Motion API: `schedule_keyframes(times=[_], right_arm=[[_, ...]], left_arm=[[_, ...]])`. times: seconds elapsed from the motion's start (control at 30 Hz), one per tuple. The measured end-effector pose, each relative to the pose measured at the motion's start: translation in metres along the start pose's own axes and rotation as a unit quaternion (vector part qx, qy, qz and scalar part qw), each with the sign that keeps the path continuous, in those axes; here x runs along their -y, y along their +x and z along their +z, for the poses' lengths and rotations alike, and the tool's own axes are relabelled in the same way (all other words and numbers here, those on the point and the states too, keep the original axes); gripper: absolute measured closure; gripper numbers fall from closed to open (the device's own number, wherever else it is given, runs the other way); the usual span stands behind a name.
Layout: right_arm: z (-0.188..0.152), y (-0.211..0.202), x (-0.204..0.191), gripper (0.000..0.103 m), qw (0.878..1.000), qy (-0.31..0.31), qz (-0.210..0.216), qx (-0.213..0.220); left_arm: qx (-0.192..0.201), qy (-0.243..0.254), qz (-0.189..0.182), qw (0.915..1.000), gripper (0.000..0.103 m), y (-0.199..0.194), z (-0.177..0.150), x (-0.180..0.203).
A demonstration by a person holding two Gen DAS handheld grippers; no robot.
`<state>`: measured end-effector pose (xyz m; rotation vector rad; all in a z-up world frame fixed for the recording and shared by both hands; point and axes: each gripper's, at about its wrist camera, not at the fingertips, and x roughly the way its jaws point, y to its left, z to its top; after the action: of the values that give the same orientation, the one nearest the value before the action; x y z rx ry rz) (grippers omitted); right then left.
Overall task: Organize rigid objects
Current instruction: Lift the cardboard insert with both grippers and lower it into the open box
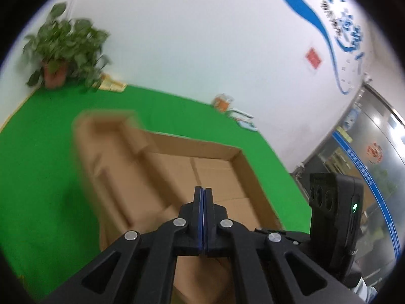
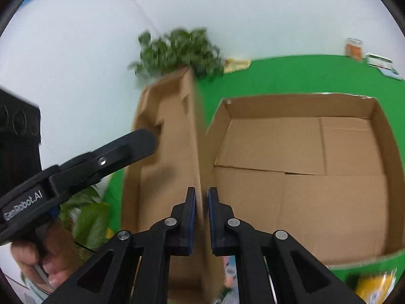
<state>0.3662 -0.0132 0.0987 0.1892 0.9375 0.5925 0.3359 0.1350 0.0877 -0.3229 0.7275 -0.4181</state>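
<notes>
Both grippers pinch the insert (image 2: 167, 157): right gripper (image 2: 202, 202) its near edge, left gripper (image 2: 149, 139) (pads hidden) its far side; lower it level into the box (image 2: 379, 126) at right.

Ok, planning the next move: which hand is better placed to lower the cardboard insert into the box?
Right. The right fingers clamp the insert's edge just beside the open box; the left fingers are shut empty, on the insert's far side.
</notes>
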Motion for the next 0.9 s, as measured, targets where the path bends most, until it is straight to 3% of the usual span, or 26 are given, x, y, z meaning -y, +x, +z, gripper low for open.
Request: schedule_keyframes(times=[0.13, 0.2, 0.23, 0.3, 0.33, 0.37, 0.5, 0.67, 0.8, 0.9], right_arm=[[0.000, 0.068, 0.016, 0.098, 0.998, 0.028, -0.023, -0.059], [0.001, 0.079, 0.026, 0.100, 0.997, 0.047, -0.018, -0.061], [-0.002, 0.080, 0.031, 0.100, 0.996, 0.060, -0.009, -0.064], [0.000, 0.081, 0.034, 0.099, 0.996, 0.069, -0.030, -0.050], [0.002, 0.084, 0.038, 0.099, 0.995, 0.077, -0.038, -0.047], [0.003, 0.086, 0.039, 0.099, 0.994, 0.086, -0.039, -0.048], [-0.006, 0.118, 0.050, 0.095, 0.989, 0.127, -0.034, -0.073], [-0.018, 0.146, 0.070, 0.089, 0.984, 0.148, -0.020, -0.100], [-0.022, 0.153, 0.080, 0.087, 0.982, 0.150, -0.015, -0.114], [-0.021, 0.153, 0.075, 0.074, 0.982, 0.149, 0.002, -0.120]], left_arm=[[0.005, -0.048, 0.027, 0.9985, 0.103, 0.004, -0.015, -0.041], [0.004, -0.050, 0.063, 0.9967, 0.103, -0.002, -0.028, -0.048], [0.001, -0.047, 0.070, 0.9964, 0.098, -0.003, -0.036, -0.049], [-0.013, -0.041, 0.064, 0.9970, 0.068, 0.002, -0.045, -0.049], [-0.022, -0.039, 0.065, 0.9968, 0.041, 0.007, -0.046, -0.050], [-0.027, -0.042, 0.068, 0.9964, 0.033, 0.013, -0.048, -0.052], [-0.047, -0.076, 0.065, 0.9939, 0.033, 0.027, -0.048, -0.074], [-0.084, -0.067, 0.102, 0.9890, 0.035, 0.040, -0.057, -0.083], [-0.080, -0.065, 0.117, 0.9878, 0.035, 0.036, -0.067, -0.083], [-0.073, -0.063, 0.114, 0.9888, 0.035, 0.031, -0.072, -0.083]])
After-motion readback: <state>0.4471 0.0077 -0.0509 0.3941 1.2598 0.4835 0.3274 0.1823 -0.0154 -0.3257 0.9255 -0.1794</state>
